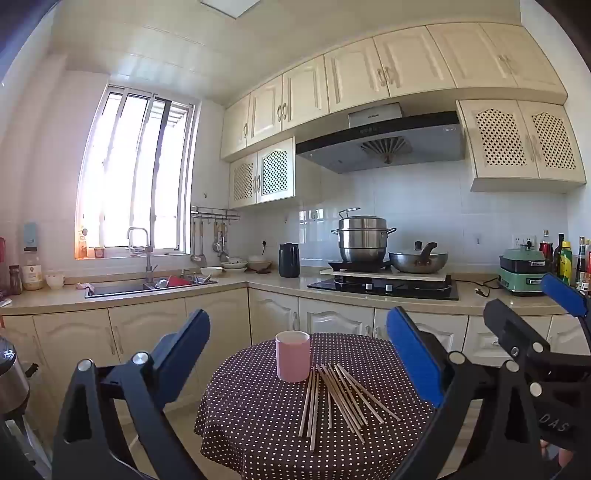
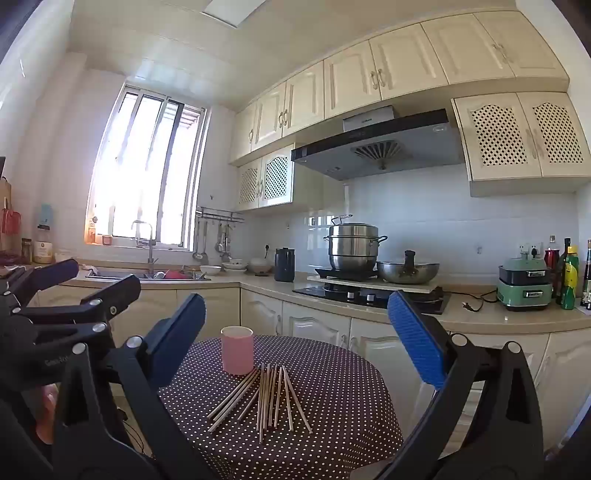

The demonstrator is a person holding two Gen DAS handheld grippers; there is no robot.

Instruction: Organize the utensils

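Plainly, the chopsticks [image 1: 338,397] lie loose in a fanned pile on the bench [image 1: 240,424], just beside the upright pink cup [image 1: 293,355], presumably the holder they belong in. The left tool [image 1: 295,350] and right tool [image 2: 295,332] hang short of the bench, fingers wide apart, holding and touching nothing.

Both my wrist feeds are bright with daylight pouring through the window [image 1: 136,192], which blows out to pure white and casts a haze over the wall beside it. The ceiling panel [image 2: 231,11] looks pale too. I see strong fisheye bending in the upper cabinets [image 1: 388,70], black vignetting in the corners, and slightly soft, compressed detail throughout.
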